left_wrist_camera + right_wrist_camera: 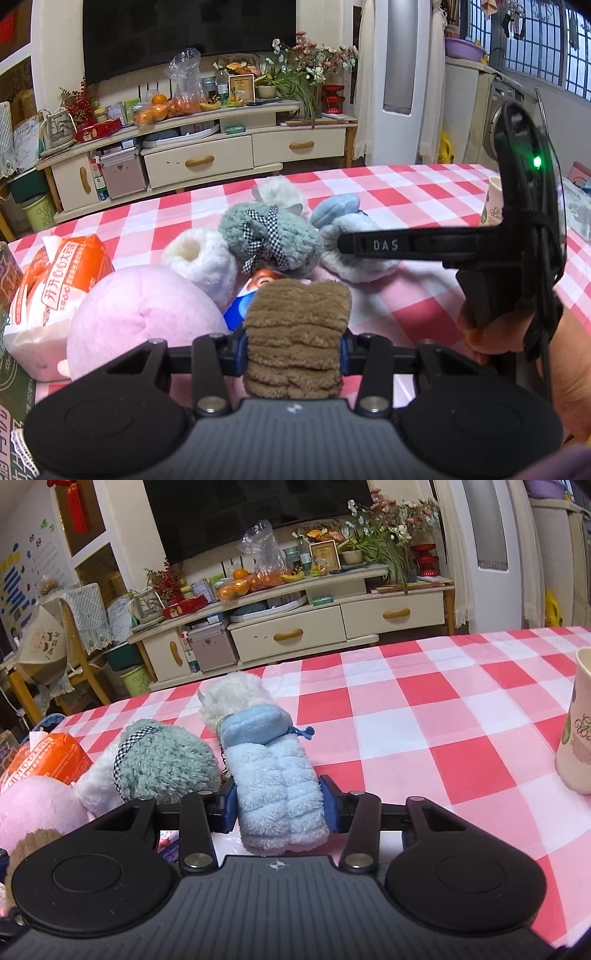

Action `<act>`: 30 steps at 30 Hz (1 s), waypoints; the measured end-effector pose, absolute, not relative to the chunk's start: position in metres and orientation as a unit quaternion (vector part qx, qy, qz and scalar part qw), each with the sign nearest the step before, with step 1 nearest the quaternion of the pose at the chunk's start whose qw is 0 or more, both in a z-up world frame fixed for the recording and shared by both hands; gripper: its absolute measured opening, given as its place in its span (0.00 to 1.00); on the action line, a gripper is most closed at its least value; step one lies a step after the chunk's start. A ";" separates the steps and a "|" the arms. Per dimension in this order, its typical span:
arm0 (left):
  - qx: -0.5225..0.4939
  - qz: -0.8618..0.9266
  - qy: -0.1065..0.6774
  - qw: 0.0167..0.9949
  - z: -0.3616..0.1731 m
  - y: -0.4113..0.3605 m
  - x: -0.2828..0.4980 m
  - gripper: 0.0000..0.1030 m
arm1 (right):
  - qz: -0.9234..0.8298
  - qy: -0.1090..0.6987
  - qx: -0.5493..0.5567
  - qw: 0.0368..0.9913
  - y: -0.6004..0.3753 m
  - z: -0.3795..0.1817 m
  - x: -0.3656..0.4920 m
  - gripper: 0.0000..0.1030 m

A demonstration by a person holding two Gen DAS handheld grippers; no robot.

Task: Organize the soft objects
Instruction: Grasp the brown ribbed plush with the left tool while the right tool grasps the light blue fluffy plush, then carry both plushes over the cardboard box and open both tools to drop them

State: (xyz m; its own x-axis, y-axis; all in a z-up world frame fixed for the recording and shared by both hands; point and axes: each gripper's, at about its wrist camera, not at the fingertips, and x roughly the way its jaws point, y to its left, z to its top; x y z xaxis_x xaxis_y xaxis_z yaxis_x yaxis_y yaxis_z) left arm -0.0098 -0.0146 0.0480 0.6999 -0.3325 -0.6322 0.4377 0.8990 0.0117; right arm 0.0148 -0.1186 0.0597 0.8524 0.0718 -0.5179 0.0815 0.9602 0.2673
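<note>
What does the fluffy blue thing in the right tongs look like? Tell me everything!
The light blue plush pouch looks soft and fuzzy, with puffy ribs running along its body. At its far end sits a smoother, darker blue cap with a small blue tie sticking out. It points away from the camera, over the red-checked tablecloth. The right tongs squeeze it from both sides. A grey-green fuzzy toy lies beside it, and a white fluffy toy just beyond.

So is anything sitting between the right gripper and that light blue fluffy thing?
No. The light blue plush already sits between the right gripper's blue pads, which press on its sides. The grey-green plush lies just beside it, not in between.
</note>
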 end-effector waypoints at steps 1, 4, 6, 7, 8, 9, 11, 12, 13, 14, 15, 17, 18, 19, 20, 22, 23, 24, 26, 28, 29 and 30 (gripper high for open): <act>0.078 -0.211 0.324 0.919 0.049 -0.014 -0.011 0.40 | -0.003 0.271 0.141 0.952 -0.119 0.059 0.014 0.50; 0.075 -0.214 0.319 0.920 0.052 -0.011 -0.014 0.40 | -0.007 0.265 0.143 0.953 -0.120 0.061 0.011 0.48; 0.070 -0.216 0.316 0.921 0.055 -0.009 -0.016 0.40 | -0.008 0.258 0.144 0.955 -0.120 0.063 0.009 0.47; 0.069 -0.218 0.314 0.921 0.056 -0.007 -0.017 0.40 | -0.009 0.256 0.143 0.956 -0.119 0.063 0.008 0.47; 0.068 -0.220 0.312 0.922 0.058 -0.006 -0.018 0.40 | -0.010 0.254 0.141 0.957 -0.118 0.064 0.007 0.47; 0.066 -0.222 0.308 0.923 0.059 -0.005 -0.020 0.40 | -0.011 0.253 0.139 0.957 -0.117 0.064 0.006 0.46; 0.063 -0.225 0.304 0.924 0.062 -0.001 -0.021 0.40 | -0.017 0.250 0.136 0.958 -0.116 0.064 0.004 0.46; 0.061 -0.226 0.302 0.924 0.064 0.001 -0.023 0.40 | -0.019 0.248 0.136 0.959 -0.115 0.064 0.003 0.46; 0.057 -0.226 0.299 0.925 0.066 0.003 -0.023 0.40 | -0.020 0.246 0.137 0.959 -0.115 0.064 0.002 0.46; 0.054 -0.227 0.297 0.926 0.068 0.005 -0.025 0.40 | -0.021 0.244 0.138 0.960 -0.114 0.064 0.001 0.46; 0.051 -0.227 0.294 0.927 0.070 0.008 -0.025 0.40 | -0.022 0.242 0.137 0.960 -0.113 0.065 0.000 0.46; 0.046 -0.228 0.289 0.929 0.073 0.012 -0.027 0.40 | -0.025 0.237 0.133 0.962 -0.111 0.065 -0.002 0.46; 0.043 -0.227 0.287 0.930 0.075 0.014 -0.028 0.40 | -0.025 0.235 0.132 0.963 -0.110 0.066 -0.004 0.46; 0.041 -0.228 0.285 0.930 0.077 0.016 -0.029 0.40 | -0.025 0.233 0.132 0.963 -0.109 0.066 -0.005 0.46; 0.038 -0.228 0.282 0.931 0.078 0.019 -0.029 0.40 | -0.026 0.230 0.131 0.964 -0.108 0.067 -0.006 0.46; 0.034 -0.226 0.277 0.933 0.080 0.024 -0.031 0.40 | -0.026 0.227 0.131 0.965 -0.106 0.067 -0.009 0.46; 0.032 -0.226 0.275 0.934 0.082 0.026 -0.031 0.40 | -0.027 0.226 0.132 0.965 -0.105 0.068 -0.011 0.46; 0.030 -0.225 0.273 0.935 0.083 0.028 -0.032 0.40 | -0.027 0.225 0.134 0.965 -0.104 0.068 -0.012 0.46; 0.025 -0.224 0.268 0.937 0.086 0.033 -0.034 0.40 | -0.028 0.221 0.136 0.965 -0.102 0.070 -0.015 0.46; 0.020 -0.222 0.263 0.939 0.089 0.037 -0.036 0.40 | -0.028 0.216 0.135 0.966 -0.101 0.072 -0.018 0.46; 0.019 -0.221 0.261 0.940 0.090 0.039 -0.036 0.40 | -0.028 0.215 0.135 0.967 -0.100 0.072 -0.020 0.46; 0.017 -0.220 0.259 0.940 0.091 0.041 -0.037 0.40 | -0.028 0.213 0.135 0.967 -0.100 0.072 -0.022 0.46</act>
State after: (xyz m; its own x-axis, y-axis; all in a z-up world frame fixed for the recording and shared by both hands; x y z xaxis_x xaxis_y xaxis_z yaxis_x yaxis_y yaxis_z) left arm -0.0367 0.0414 0.0908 0.7692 -0.4054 -0.4939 0.4230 0.9024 -0.0819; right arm -0.0215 -0.0997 0.0723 0.9074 0.0029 -0.4202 0.1124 0.9619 0.2493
